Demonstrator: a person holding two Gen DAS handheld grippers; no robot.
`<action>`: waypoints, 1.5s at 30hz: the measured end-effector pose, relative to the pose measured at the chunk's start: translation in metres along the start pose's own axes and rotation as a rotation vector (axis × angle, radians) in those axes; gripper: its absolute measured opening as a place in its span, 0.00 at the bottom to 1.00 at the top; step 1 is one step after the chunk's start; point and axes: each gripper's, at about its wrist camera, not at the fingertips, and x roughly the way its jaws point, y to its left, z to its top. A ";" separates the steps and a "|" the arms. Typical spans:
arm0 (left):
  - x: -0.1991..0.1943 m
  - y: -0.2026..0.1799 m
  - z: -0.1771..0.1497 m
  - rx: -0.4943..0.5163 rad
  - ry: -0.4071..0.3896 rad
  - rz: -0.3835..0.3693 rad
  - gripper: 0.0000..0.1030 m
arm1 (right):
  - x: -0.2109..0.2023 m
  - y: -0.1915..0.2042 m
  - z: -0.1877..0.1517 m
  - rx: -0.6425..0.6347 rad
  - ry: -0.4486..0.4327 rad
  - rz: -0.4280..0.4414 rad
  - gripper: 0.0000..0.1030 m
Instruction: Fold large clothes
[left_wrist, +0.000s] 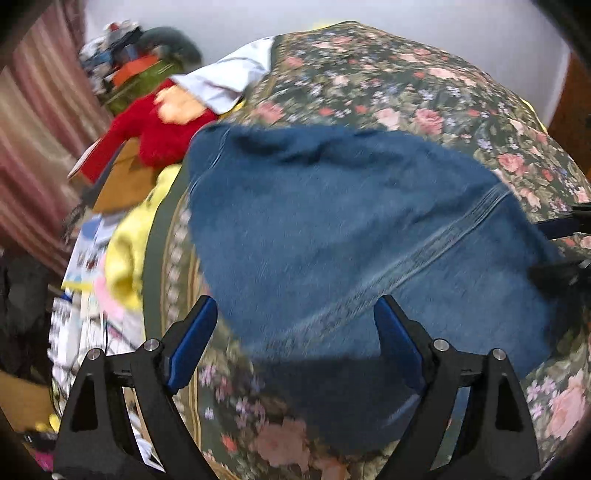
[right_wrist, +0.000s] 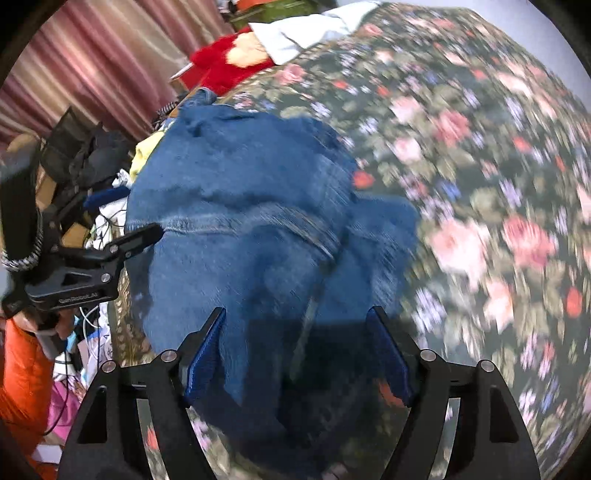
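Note:
A pair of blue jeans (left_wrist: 351, 229) lies in a folded heap on the floral bedspread (left_wrist: 406, 81). It also shows in the right wrist view (right_wrist: 243, 221), with a stitched seam across its middle. My left gripper (left_wrist: 295, 332) is open and empty, just above the near edge of the jeans. My right gripper (right_wrist: 297, 339) is open and empty, over the near end of the jeans. The right gripper shows at the right edge of the left wrist view (left_wrist: 569, 243). The left gripper shows at the left of the right wrist view (right_wrist: 110, 254). Both views are blurred.
A red plush toy (left_wrist: 159, 125) and a pale blue cloth (left_wrist: 229, 81) lie at the far side of the bed. A yellow cloth (left_wrist: 129, 251), papers and clutter fill the left side. A pink curtain (right_wrist: 110, 62) hangs behind. The floral bedspread (right_wrist: 480, 184) spreads to the right.

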 end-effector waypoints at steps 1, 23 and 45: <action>-0.003 0.003 -0.006 -0.025 0.003 -0.005 0.85 | -0.004 -0.005 -0.005 0.018 -0.005 0.006 0.72; -0.283 0.007 -0.024 -0.210 -0.689 -0.036 0.85 | -0.243 0.110 -0.066 -0.079 -0.730 -0.041 0.72; -0.339 -0.034 -0.079 -0.170 -0.863 0.049 1.00 | -0.290 0.181 -0.151 -0.068 -0.990 -0.218 1.00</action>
